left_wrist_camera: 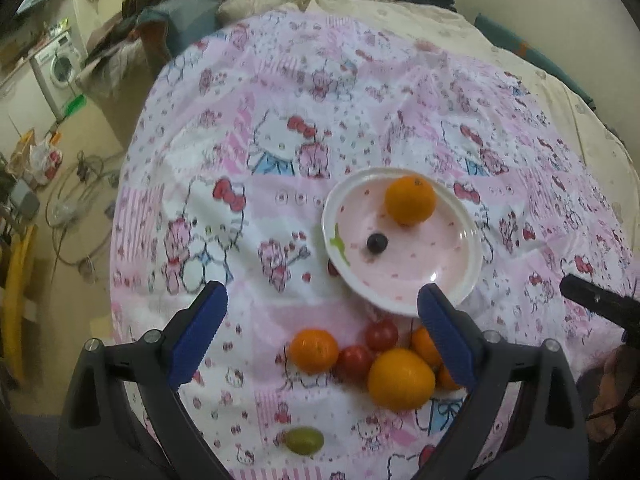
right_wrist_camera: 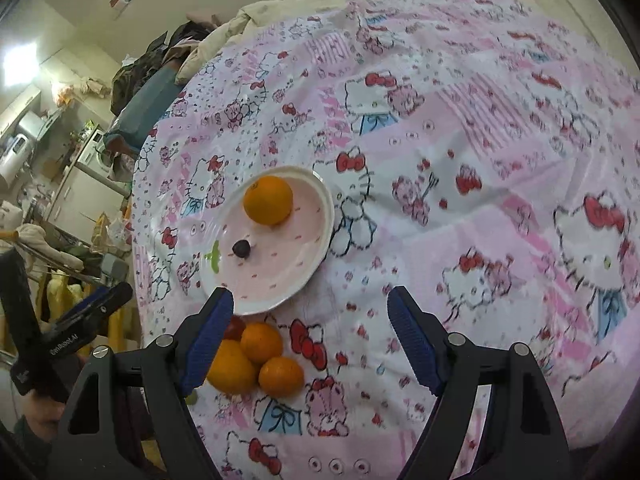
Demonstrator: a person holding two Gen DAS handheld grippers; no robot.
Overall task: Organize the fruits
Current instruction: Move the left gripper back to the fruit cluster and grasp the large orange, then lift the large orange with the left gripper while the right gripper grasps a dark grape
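Both tools gape empty above a bed's cartoon-print sheet (left_wrist_camera: 280, 92): the left tool (left_wrist_camera: 322, 332) over loose oranges (left_wrist_camera: 401, 378) and tomatoes (left_wrist_camera: 354, 362), the right tool (right_wrist_camera: 310, 338) beside them. An orange (right_wrist_camera: 268, 200) and blueberry (right_wrist_camera: 241, 248) sit on the pink plate (right_wrist_camera: 280, 280).

Pink cartoon-cat bedsheet (left_wrist_camera: 280, 128) covers pretty much the whole bed, with a cream quilt (left_wrist_camera: 400, 12) bunched up at the far end. Off to the left there's a washing machine (left_wrist_camera: 60, 68), cables looped on the floor (left_wrist_camera: 76, 204), and a heap of dark clothes (right_wrist_camera: 160, 60).
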